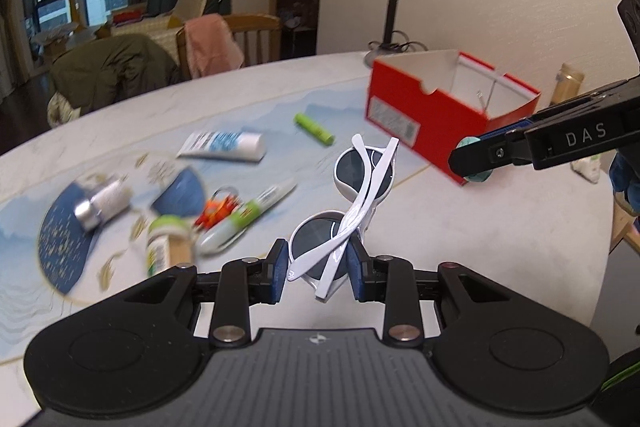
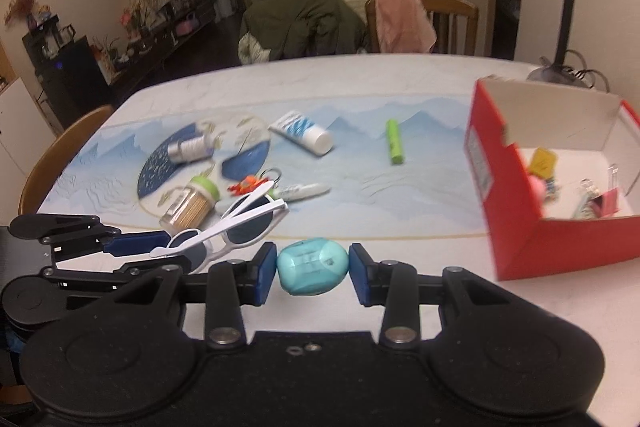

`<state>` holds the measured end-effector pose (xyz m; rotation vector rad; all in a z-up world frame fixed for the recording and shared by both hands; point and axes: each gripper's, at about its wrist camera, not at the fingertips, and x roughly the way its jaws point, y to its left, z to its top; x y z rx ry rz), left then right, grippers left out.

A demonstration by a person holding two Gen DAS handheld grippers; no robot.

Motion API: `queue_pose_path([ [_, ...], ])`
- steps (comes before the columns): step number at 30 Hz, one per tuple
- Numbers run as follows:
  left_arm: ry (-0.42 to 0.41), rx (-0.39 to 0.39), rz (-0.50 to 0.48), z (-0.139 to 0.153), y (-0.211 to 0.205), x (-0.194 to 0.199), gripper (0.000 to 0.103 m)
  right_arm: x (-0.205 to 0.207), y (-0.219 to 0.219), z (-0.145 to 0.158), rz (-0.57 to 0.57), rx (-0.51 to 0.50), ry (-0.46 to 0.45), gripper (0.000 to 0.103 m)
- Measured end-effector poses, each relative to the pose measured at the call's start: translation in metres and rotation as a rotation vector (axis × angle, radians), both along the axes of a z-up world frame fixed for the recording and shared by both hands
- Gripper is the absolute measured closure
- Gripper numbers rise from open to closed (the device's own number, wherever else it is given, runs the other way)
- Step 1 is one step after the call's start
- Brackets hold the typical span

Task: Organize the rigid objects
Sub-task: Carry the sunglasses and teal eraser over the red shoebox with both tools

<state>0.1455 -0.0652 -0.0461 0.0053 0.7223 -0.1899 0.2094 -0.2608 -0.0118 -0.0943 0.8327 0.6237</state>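
The left tongs (image 1: 318,265) are clamped narrow on white sunglasses (image 1: 356,203), lifted clear of the table (image 1: 480,227). The right tongs (image 2: 313,269) pinch a teal oval case (image 2: 312,267) just short of the red box (image 2: 516,203). Only the right wrist view looks into the box: binder clips (image 2: 600,201) and a yellow item lie inside. On the table remain a green tube (image 2: 394,141) and a white tube (image 2: 302,131).

Left gripper (image 1: 318,267) is held pitched downward, jaws clamped on a load. Right gripper (image 2: 313,269), at its 2 o'clock, is likewise pitched down, jaws gripping.
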Motion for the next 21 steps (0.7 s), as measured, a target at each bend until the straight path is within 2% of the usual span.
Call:
queue_pose_path([
  [14,-0.054,0.03,-0.067,0.032,-0.074,0.047,0.073,0.036,-0.072,0.024,-0.061,-0.008,-0.063,0.065],
  [21,-0.067,0.046,-0.079,0.041,-0.106,0.077,0.073,0.06,-0.104,0.026,-0.079,0.001,-0.072,0.065],
])
